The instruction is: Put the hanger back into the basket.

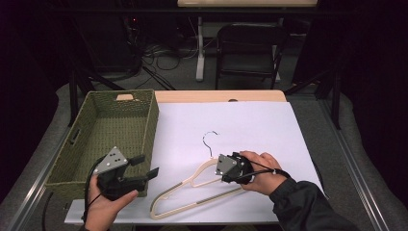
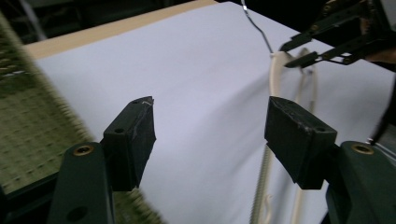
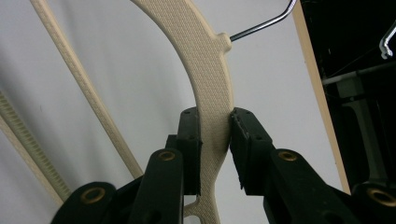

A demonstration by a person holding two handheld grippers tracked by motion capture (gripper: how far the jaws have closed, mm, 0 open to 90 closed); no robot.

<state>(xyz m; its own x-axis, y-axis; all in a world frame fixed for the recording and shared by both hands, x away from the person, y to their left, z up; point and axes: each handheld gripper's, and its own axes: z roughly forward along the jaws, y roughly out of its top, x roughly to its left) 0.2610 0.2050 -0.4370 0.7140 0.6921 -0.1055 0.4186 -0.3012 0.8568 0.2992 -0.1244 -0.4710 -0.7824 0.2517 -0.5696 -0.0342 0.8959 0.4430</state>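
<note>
right gripper view puts us closest: our right tongs [image 3: 215, 140] are clenched on the cream plastic hanger [image 3: 210, 79], pinching the broad textured shoulder just below the neck where the wire hook [image 3: 261, 23] comes out. in the high view the hanger [image 1: 192, 190] lies on the white sheet [image 1: 250, 125] that covers the counter [image 1: 216, 96], its hook [image 1: 209, 142] pointing away from us, and the right tongs [image 1: 230, 169] sit on its upper arm near the neck. our left tongs [image 1: 142, 166] are released, jaws spread and holding nothing, hovering by the near corner of the woven basket [image 1: 103, 130]; in the left gripper view they [image 2: 210, 140] face across the sheet toward the hanger [image 2: 275, 74] and the other tongs.

we judge the hanger light and fairly stiff, though its thin lower bars will likely flex if we load them. the knurled face of the shoulder should give the pads a fair bite, where the smooth wire hook would probably slip and twist. the flat shoulder near the neck is the sensible place to take it, close to the balance point, so the long arms do not swing down hard. held off to one side as it is now, we expect the far end to droop and pivot in the grip, so a second hold with the left tongs on the opposite arm would steady it. being wide and open, it may snag on the basket rim.
</note>
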